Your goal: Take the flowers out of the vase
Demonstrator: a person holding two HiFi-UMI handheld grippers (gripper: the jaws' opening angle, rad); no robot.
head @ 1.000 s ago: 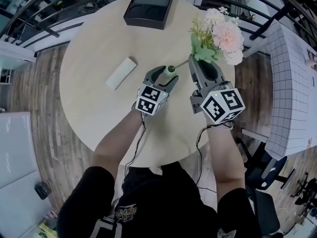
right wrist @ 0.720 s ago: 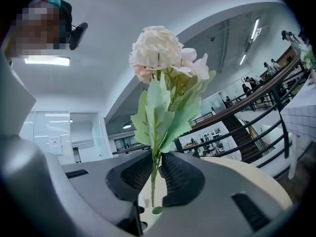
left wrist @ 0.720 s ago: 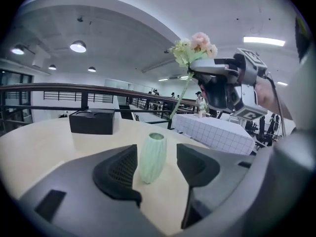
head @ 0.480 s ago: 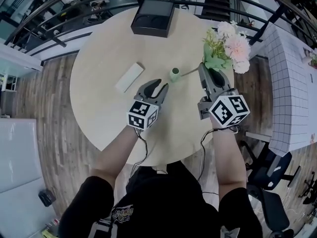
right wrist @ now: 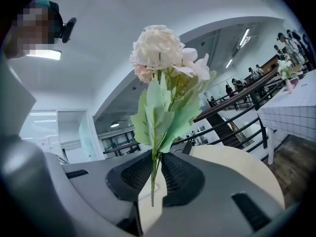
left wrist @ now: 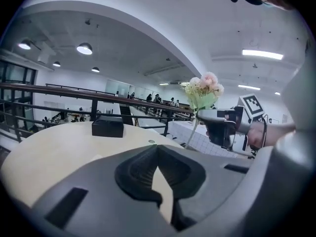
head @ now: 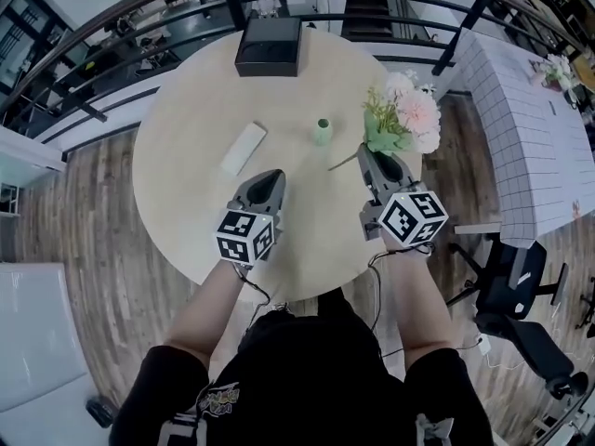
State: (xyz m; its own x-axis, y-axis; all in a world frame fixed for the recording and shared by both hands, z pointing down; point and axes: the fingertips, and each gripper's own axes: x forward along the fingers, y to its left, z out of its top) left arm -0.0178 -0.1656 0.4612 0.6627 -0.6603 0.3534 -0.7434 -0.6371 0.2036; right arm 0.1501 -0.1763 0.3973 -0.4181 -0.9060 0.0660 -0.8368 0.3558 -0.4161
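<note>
A small green vase [head: 322, 132] stands upright on the round wooden table [head: 186, 156], with nothing in it. My right gripper [head: 373, 156] is shut on the stem of the pink and white flower bunch [head: 402, 119], right of the vase. The stem's free end [head: 339, 163] hangs clear of the vase. In the right gripper view the stem sits pinched between the pads of my right gripper [right wrist: 155, 169], with the flower bunch [right wrist: 163, 73] upright above. My left gripper [head: 274, 177] is shut and holds nothing, nearer to me than the vase. In the left gripper view its jaws [left wrist: 158, 147] meet, and the flower bunch [left wrist: 204, 90] shows beyond.
A black box [head: 269, 45] lies at the table's far edge and a flat white block [head: 243, 149] left of the vase. A dark railing [head: 139, 7] runs behind the table. A table with a white grid cloth [head: 507, 128] and an office chair [head: 521, 286] stand on the right.
My left gripper has let go of the vase, pulled back toward me and shut. My right gripper has carried the flowers to the right, and the stem has come out of the vase.
</note>
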